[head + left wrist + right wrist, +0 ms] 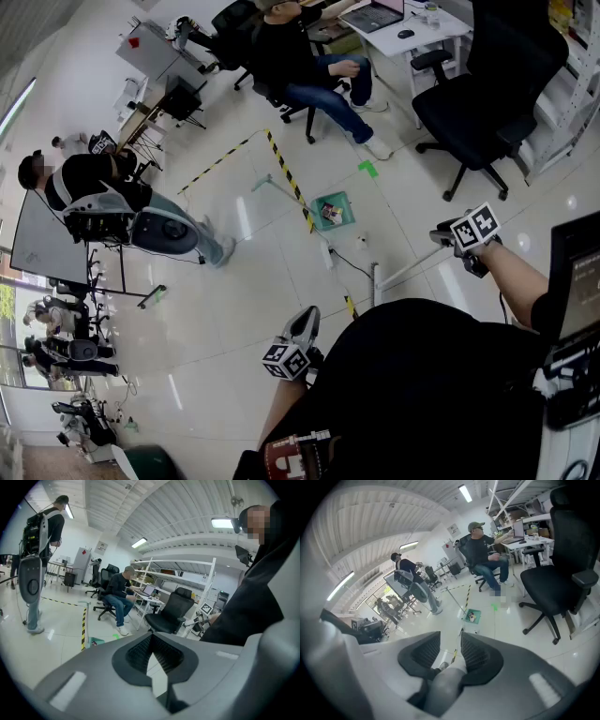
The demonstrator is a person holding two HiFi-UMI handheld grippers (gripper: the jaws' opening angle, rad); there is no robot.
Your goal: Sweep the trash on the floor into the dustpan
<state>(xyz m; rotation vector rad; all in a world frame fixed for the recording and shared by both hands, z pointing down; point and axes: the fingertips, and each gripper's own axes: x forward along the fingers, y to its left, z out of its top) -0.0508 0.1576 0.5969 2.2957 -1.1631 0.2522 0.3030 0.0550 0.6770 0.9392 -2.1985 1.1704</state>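
A green dustpan (pixel 333 210) stands on the white floor with bits of trash in it, its long handle (pixel 281 190) leaning up to the left. A small white scrap (pixel 361 241) lies just before it. My right gripper (pixel 448 242) is shut on the pale broom handle (pixel 412 270), which slopes down to the broom head (pixel 375 284). In the right gripper view the handle (pixel 445 681) fills the gap between the pads of the right gripper (pixel 451 637), and the dustpan (pixel 472 616) lies ahead. My left gripper (pixel 305 319) hangs low, shut and empty (pixel 151 638).
Yellow-black tape (pixel 292 184) crosses the floor beside the dustpan. A black office chair (pixel 487 103) stands at the right, a seated person (pixel 309 70) at a desk behind, and a standing person with gear (pixel 112 211) at the left.
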